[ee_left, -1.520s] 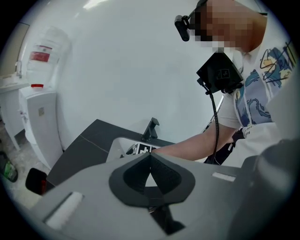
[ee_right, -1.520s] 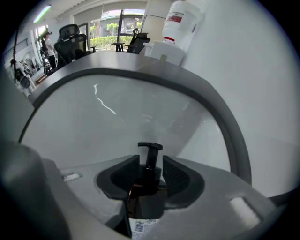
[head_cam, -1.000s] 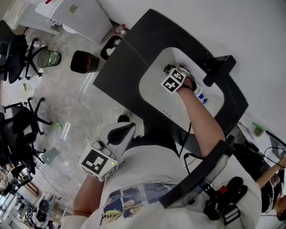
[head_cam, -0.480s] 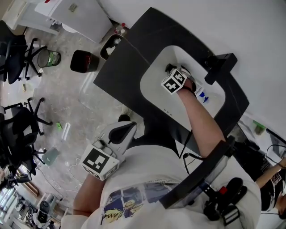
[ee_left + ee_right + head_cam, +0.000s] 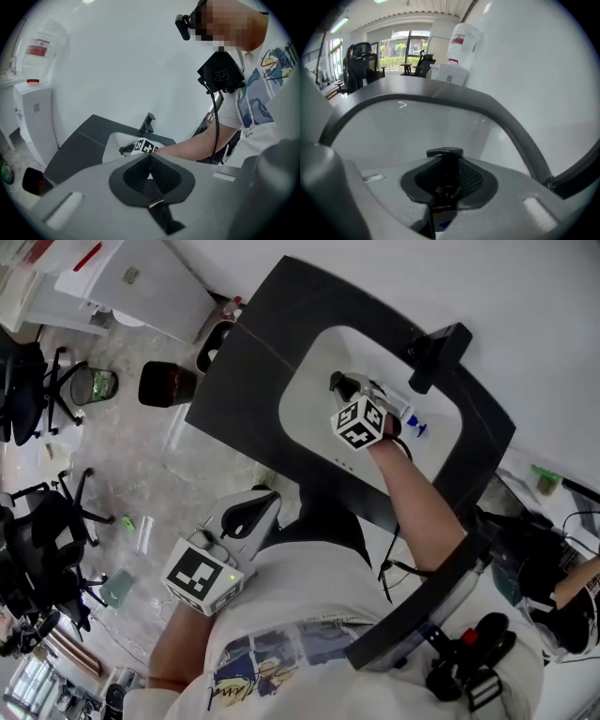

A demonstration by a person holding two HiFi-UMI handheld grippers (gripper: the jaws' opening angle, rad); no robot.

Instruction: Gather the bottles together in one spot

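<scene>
My right gripper (image 5: 349,385) is over the white sink basin (image 5: 305,404) set in a dark counter. It is shut on a pump bottle (image 5: 445,161); the black pump head stands up between the pads (image 5: 468,180), and a bit of blue label shows below. In the head view the bottle's dark top (image 5: 339,382) pokes out past the marker cube. A small bottle with a blue cap (image 5: 418,428) lies in the basin to the right, under the black faucet (image 5: 437,351). My left gripper (image 5: 251,514) hangs low by the person's waist, away from the counter, its jaws shut on nothing (image 5: 150,161).
A white water dispenser (image 5: 122,282) stands left of the counter, with a waste bin (image 5: 212,341) and a dark red bin (image 5: 167,382) on the floor beside it. Office chairs (image 5: 37,381) stand further left. The wall runs close behind the faucet.
My right gripper has shifted left across the basin, away from the blue-capped bottle, with the pump bottle in it. The left gripper has stayed by the waist.
</scene>
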